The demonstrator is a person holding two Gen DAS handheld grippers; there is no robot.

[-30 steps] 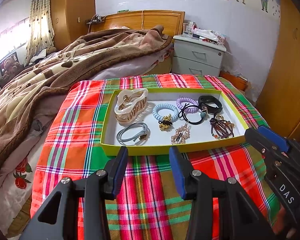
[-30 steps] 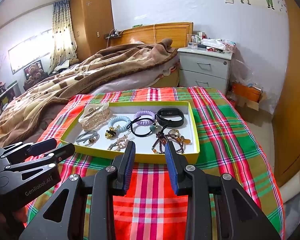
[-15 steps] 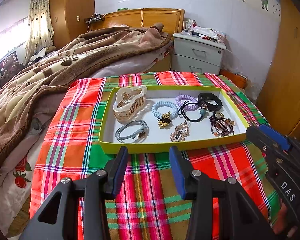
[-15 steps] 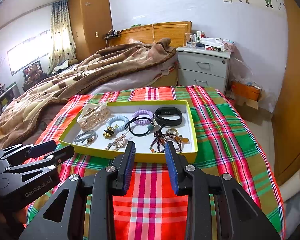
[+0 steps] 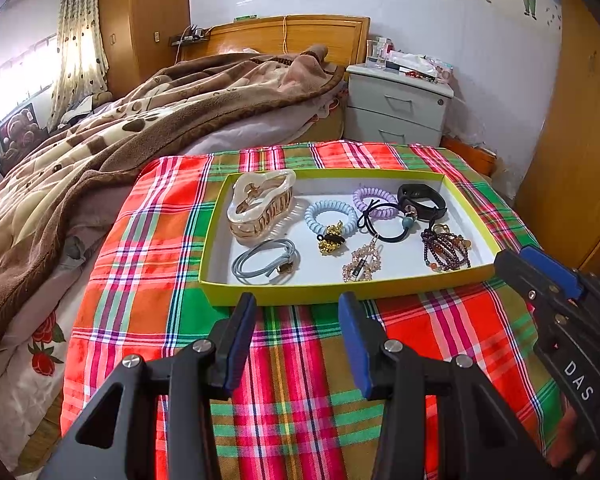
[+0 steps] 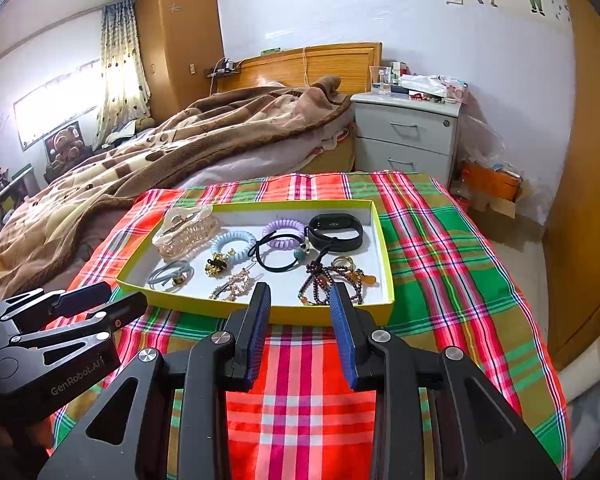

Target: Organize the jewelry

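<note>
Your left gripper (image 5: 297,336) is wide and empty. Your right gripper (image 6: 300,328) is open a bit less, empty too. Both hang over the plaid cloth (image 5: 148,280), just before the tray (image 5: 340,294). The jewelry lies in the tray: beads (image 6: 332,280) near, hair ties (image 5: 330,216) in the middle, claw clip (image 5: 260,208) far. Careful, the ties and beads touch, so one grab may pull up two.
</note>
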